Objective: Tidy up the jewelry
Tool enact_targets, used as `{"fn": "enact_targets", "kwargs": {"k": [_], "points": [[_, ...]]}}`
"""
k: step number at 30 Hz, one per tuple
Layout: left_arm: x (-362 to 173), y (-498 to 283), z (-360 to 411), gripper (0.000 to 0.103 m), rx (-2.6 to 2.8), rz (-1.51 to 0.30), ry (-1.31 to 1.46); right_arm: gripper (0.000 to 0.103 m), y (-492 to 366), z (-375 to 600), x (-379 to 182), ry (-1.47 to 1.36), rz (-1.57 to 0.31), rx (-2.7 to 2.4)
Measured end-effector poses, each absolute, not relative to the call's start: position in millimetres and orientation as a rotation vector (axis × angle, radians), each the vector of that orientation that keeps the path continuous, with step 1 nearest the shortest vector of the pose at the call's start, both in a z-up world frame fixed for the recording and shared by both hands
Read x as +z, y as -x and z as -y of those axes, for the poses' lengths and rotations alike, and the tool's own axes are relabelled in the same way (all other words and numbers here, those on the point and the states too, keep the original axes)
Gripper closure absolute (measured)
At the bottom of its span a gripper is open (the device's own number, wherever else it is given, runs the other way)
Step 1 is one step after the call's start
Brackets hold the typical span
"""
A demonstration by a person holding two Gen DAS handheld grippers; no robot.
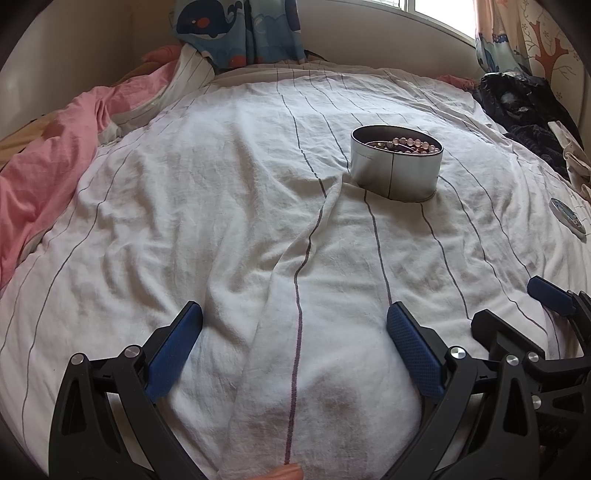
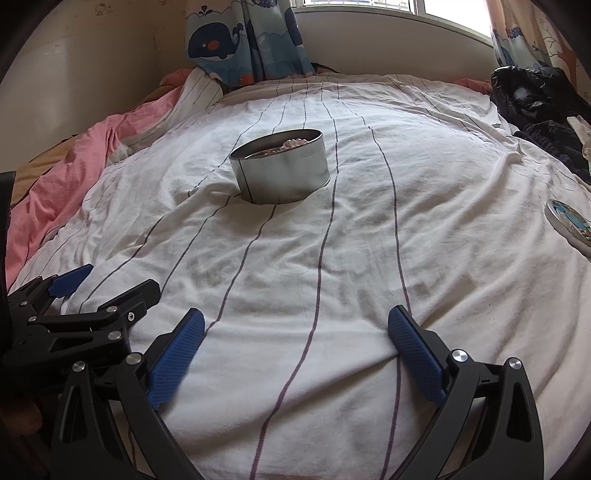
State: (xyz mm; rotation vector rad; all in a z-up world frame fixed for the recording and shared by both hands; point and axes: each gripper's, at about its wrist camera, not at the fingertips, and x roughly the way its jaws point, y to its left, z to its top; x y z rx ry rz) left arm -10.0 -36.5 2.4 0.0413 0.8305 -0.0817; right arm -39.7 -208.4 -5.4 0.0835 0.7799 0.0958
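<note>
A round silver tin (image 1: pixel 396 170) stands open on the white striped bedsheet (image 1: pixel 221 221), with a pink bead bracelet (image 1: pixel 413 142) and other beads inside. It also shows in the right wrist view (image 2: pixel 282 173), where the beads (image 2: pixel 291 142) peek over the rim. The tin's lid (image 1: pixel 567 218) lies flat at the right, also in the right wrist view (image 2: pixel 570 221). My left gripper (image 1: pixel 295 317) is open and empty, low over the sheet, well short of the tin. My right gripper (image 2: pixel 295 325) is open and empty beside it; each shows in the other's view.
A pink quilt (image 1: pixel 40 177) is bunched along the left. Dark clothes and a black bag (image 1: pixel 524 110) lie at the far right. Whale-print curtains (image 1: pixel 236 29) and a window are behind the bed. The sheet is wrinkled, with a raised fold (image 1: pixel 314 229) running toward the tin.
</note>
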Motion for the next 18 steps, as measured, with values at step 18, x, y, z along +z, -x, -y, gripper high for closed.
{"fn": "enact_targets", "kwargs": {"k": [18], "points": [[2.3, 11.0, 34.7, 0.007, -0.083, -0.827, -0.030, 0.008, 39.7, 208.2, -4.7, -0.083, -0.777, 0.094]]}}
